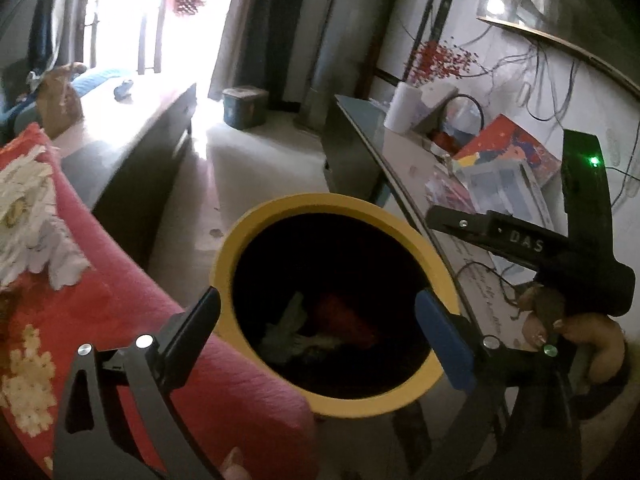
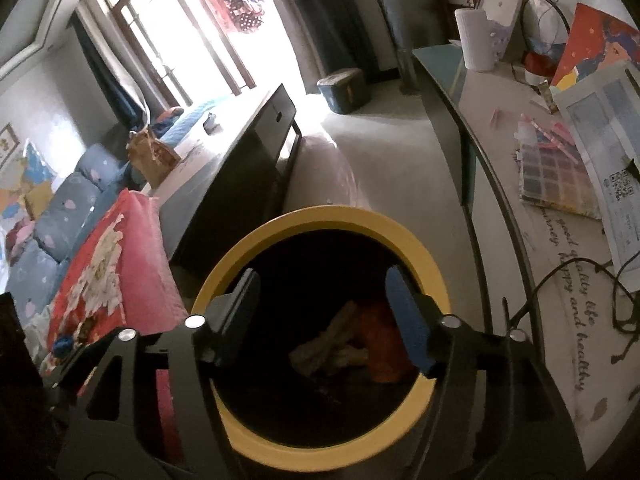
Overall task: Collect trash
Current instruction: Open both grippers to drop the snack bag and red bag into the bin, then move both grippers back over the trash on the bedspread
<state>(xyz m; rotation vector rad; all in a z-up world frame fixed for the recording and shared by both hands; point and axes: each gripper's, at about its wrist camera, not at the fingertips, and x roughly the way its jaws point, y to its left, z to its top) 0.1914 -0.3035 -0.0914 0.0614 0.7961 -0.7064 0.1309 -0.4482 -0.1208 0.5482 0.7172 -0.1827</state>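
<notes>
We read little writing on the trash itself: none shows on the yellow-rimmed bin or on the scraps inside it. The bin stands on the pale floor between a red patterned cushion on the left and a long table on the right. Its inside is dark. At the bottom lie crumpled pale paper scraps touching an orange-red wrapper; the same pile shows in the left wrist view as pale scraps beside a red piece.

Our left gripper hangs above the bin mouth with its fingers spread wide and nothing between them. Our right gripper also sits over the opening, spread wide and empty. In the left wrist view we see the right tool's black body stamped "DAS", a green light on it, and our right hand around its handle.

On the table the cloth carries cursive words; we make out "good quality life" and "happy and healthy". A printed sheet there bears a QR code, too small to read further. Beside it lie a colour swatch card, a red picture book, a white vase with red berries, and black cables. Farther off stand a dark low cabinet, a blue lidded box on the floor, and a bright window.
</notes>
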